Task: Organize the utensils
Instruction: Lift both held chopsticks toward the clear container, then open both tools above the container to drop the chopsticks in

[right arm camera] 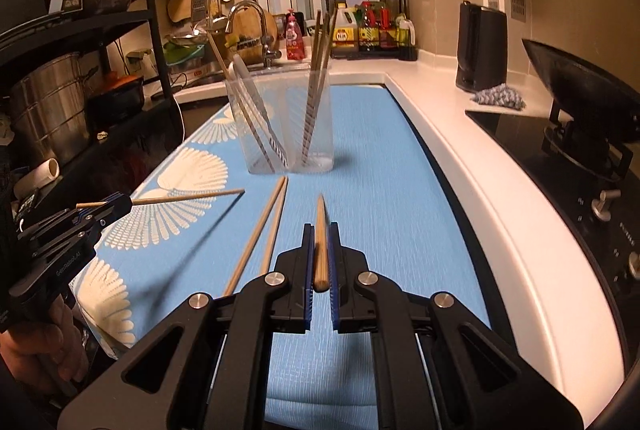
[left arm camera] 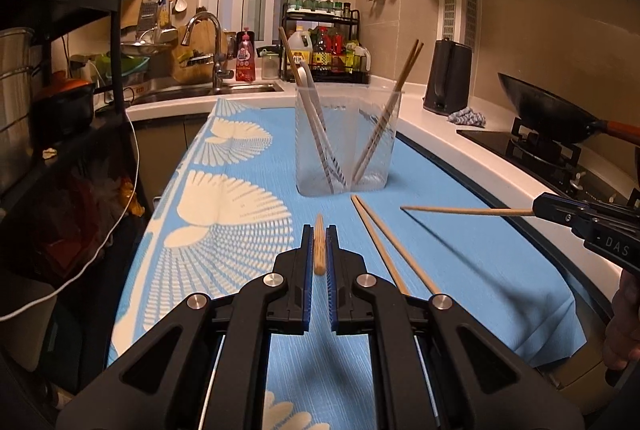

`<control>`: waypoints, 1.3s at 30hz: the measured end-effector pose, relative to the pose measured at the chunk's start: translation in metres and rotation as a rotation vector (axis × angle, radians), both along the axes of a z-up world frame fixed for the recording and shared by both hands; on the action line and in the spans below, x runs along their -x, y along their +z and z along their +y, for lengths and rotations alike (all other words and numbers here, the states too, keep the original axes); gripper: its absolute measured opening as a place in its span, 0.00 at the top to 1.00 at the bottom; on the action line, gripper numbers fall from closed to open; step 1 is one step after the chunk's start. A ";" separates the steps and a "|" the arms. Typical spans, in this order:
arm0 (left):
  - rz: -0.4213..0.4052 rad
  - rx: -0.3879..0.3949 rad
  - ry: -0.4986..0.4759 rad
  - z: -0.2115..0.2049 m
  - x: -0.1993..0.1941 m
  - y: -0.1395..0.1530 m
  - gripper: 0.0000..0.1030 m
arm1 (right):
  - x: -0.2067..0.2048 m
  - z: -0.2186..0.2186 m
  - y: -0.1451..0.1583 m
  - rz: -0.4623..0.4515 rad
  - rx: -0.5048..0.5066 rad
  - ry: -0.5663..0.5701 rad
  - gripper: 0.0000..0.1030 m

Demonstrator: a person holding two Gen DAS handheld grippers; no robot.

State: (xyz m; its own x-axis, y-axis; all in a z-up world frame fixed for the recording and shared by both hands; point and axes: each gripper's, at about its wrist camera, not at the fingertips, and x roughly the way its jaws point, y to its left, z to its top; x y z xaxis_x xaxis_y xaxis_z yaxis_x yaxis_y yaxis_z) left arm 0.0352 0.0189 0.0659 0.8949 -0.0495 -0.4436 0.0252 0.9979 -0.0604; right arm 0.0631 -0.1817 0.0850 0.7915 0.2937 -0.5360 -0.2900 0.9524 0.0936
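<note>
- Kitchen tabletop [left arm camera: 460, 150] in white runs along the right, carrying a blue cloth with white fan shapes [left arm camera: 460, 270]; a sink with a curved faucet [left arm camera: 208, 26] sits at the far left end.
- On the far part of the cloth stands a clear plastic holder [left arm camera: 346, 142] with two compartments: the left one has a chopstick and a pale utensil leaning left, the right one has a pair of chopsticks [left arm camera: 400, 90] leaning right.
- Left gripper [left arm camera: 319, 242] has its fingers closed on one wooden chopstick [left arm camera: 319, 250], held above the cloth and pointing toward the holder.
- Just right of it, two loose chopsticks [left arm camera: 384, 242] lie side by side on the cloth, their tips near the holder's base.
- Right gripper [right arm camera: 320, 242] has its fingers clamped on a second chopstick [right arm camera: 321, 242], also held off the cloth.
- Farther right, a black kettle [left arm camera: 448, 78] stands on the tabletop and a dark wok [left arm camera: 548, 110] rests on the stove.
</note>
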 end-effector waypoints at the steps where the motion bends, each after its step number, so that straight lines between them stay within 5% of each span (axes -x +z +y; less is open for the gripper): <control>1: -0.002 0.001 0.000 0.002 -0.002 0.004 0.94 | -0.001 0.001 0.005 -0.010 -0.002 0.005 0.94; 17: -0.021 0.033 -0.016 0.019 -0.049 0.085 0.94 | -0.036 0.022 0.077 -0.109 -0.059 0.075 0.94; 39: 0.173 0.048 -0.117 0.025 -0.099 0.144 0.94 | -0.077 0.053 0.164 -0.205 -0.024 0.132 0.94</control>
